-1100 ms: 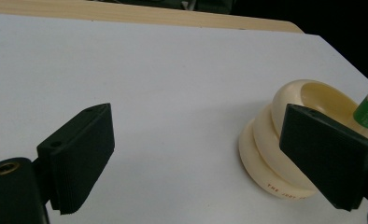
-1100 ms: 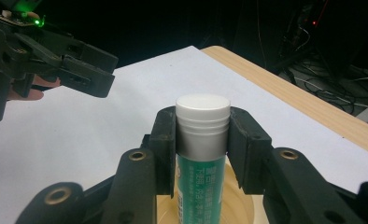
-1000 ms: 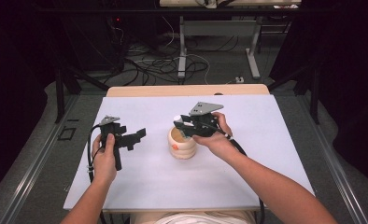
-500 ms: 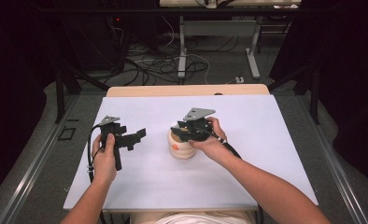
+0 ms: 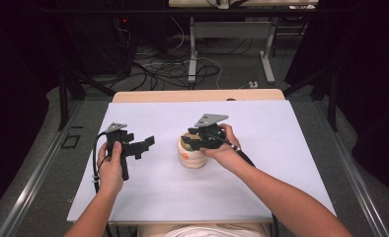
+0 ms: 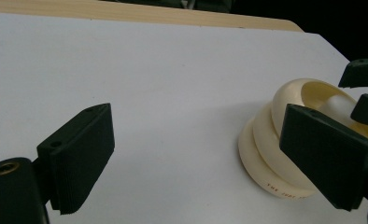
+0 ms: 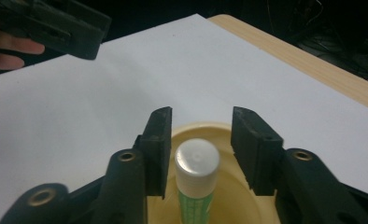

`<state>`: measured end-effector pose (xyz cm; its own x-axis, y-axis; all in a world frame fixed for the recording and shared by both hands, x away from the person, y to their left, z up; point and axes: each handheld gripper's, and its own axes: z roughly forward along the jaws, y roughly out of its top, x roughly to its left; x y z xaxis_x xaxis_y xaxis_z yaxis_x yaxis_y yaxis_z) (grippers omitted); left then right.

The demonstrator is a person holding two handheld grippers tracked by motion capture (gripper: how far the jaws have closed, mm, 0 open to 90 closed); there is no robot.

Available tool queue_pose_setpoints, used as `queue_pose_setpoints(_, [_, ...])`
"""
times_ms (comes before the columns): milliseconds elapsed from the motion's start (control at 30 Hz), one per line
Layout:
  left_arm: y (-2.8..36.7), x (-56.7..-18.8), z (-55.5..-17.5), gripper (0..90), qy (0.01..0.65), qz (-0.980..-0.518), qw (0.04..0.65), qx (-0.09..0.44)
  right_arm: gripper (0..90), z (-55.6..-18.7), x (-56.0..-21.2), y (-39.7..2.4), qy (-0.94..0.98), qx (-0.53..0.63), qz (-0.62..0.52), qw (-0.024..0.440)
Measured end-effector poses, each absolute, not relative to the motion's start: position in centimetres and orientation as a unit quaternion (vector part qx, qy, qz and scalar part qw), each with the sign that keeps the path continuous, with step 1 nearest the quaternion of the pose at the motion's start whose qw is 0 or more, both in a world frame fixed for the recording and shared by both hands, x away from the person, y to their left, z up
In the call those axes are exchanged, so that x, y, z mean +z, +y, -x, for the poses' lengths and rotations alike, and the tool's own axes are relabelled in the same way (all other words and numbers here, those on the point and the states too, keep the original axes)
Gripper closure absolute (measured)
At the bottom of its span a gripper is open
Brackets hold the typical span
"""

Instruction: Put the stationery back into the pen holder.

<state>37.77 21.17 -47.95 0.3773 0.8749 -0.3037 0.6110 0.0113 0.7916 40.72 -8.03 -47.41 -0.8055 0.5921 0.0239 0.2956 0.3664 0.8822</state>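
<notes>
The right gripper (image 7: pixel 198 140) hangs directly over a cream ribbed cup (image 5: pixel 191 154) near the middle of the white sheet (image 5: pixel 281 148), its 2 jaws parted with a clear gap on each side of a tube (image 7: pixel 197 179) that stands between them. In the right gripper view the jaws flank the tube's white cap (image 7: pixel 197 161) without touching it, so the gripper grips nothing. The tube has a green-printed body below the cap and stands upright inside the cup, its long axis vertical and the cap pointing up toward the gripper. In the high view the right gripper (image 5: pixel 201 138) sits on top of the cup, held by the right hand (image 5: pixel 225 150), with its grey plate (image 5: pixel 211 119) on the far side. The cup rests on the sheet, with small red lettering near its base (image 6: pixel 289 192). To the left, well apart from the cup, the left gripper (image 5: pixel 142 145) is held above the sheet by the left hand (image 5: pixel 111 168), pointing right toward the cup. In the left gripper view its 2 jaws are spread wide and empty, with bare sheet between them and the cup (image 6: pixel 266 140) beside the right-hand jaw. The wooden table edge (image 5: pixel 197 95) shows beyond the far side of the sheet.
</notes>
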Motion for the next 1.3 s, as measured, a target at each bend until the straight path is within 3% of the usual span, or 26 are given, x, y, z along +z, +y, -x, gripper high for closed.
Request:
queue_pose_setpoints(233, [21.2,-47.9,-37.7,10.2,0.540,-0.688,0.463,0.143,39.6,-40.7,-46.6,-9.0,0.808,0.494,-0.282,0.153])
queue_pose_setpoints(533, [21.2,-47.9,-37.7,10.2,0.543,-0.686,0.464,0.142,33.7,-40.1,-45.7,-11.2,0.792,0.506,-0.285,0.189])
queue_pose_setpoints(833, [21.3,-47.9,-37.7,10.1,0.543,-0.685,0.464,0.143,14.5,-39.9,-45.3,-13.7,0.777,0.509,-0.314,0.197])
queue_pose_setpoints(1000, [21.3,-47.9,-37.7,10.1,0.542,-0.686,0.463,0.144,13.5,-39.5,-45.3,-15.5,0.769,0.499,-0.333,0.220])
queue_pose_setpoints(1200, [21.3,-47.9,-37.6,10.1,0.545,-0.683,0.464,0.146,0.0,-39.5,-45.8,-17.7,0.751,0.486,-0.371,0.251])
queue_pose_setpoints(1300, [21.3,-47.9,-37.6,10.2,0.546,-0.682,0.464,0.146,0.0,-39.6,-46.4,-18.7,0.744,0.478,-0.390,0.255])
